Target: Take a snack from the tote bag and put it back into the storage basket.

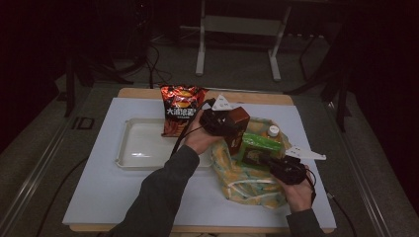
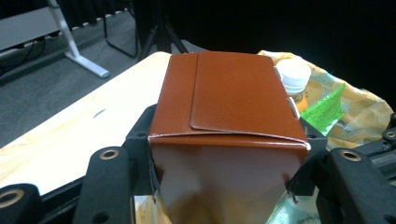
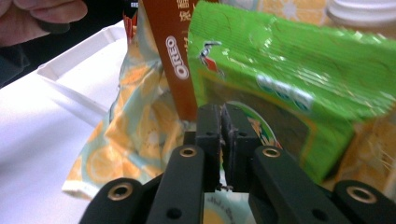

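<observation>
Unpacking step — left gripper (image 2: 224, 186) clamps the brown cardboard Oreo box (image 2: 229, 121) above the orange-patterned fabric bag (image 1: 247, 185). Right gripper (image 3: 223, 126), jaws together on a pinch of bag cloth, steadies it at five o'clock. Next: lift box clear toward the white plastic tray (image 1: 143, 148) at nine o'clock.

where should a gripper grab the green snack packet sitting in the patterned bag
Take the green snack packet by its near, lower edge, coming in from the person's side. It lies tilted on the patterned bag, with that thin flat edge facing out. The brown box crowds one side and the white-capped bottle stands behind it.
</observation>
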Tool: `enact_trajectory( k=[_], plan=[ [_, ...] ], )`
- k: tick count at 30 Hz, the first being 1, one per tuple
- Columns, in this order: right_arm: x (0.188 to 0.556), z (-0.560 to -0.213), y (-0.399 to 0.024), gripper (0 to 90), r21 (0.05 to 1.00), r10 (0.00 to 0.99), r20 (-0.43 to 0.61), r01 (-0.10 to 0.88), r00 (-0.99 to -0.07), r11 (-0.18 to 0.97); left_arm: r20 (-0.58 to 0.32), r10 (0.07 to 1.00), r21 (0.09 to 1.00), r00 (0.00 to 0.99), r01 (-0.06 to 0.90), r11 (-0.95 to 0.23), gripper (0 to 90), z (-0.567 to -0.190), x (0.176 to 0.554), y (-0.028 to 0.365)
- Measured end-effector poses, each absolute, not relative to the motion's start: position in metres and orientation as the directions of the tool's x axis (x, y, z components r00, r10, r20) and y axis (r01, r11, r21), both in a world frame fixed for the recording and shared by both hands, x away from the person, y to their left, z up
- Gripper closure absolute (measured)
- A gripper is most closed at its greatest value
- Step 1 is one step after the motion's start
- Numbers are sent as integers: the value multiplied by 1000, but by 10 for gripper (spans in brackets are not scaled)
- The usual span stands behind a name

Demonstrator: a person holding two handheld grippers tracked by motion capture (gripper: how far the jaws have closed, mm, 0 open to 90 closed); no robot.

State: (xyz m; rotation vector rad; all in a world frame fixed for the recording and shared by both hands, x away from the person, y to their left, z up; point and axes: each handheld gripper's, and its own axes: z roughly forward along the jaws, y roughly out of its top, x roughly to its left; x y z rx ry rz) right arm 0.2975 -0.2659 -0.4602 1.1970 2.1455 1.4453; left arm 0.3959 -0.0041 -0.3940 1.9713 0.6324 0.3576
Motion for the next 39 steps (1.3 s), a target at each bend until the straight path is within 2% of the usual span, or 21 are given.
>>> enact_trajectory(
  k=[10,19,33,39],
  plan=[
    [313,-454,-249,871,868,784,169,468,-597,169,-47,576,896,816,289,-337,422,-394,388,11],
    [317,-456,-250,857,860,798,160,479,-581,176,-48,542,899,839,273,-343,422,-390,379,15],
    [307,-452,-258,824,861,775,154,468,-613,200,-9,460,897,888,210,-389,422,-381,353,3],
    [301,-452,-261,782,847,757,149,478,-636,235,-11,433,900,901,197,-388,422,-377,347,-2]
  ],
)
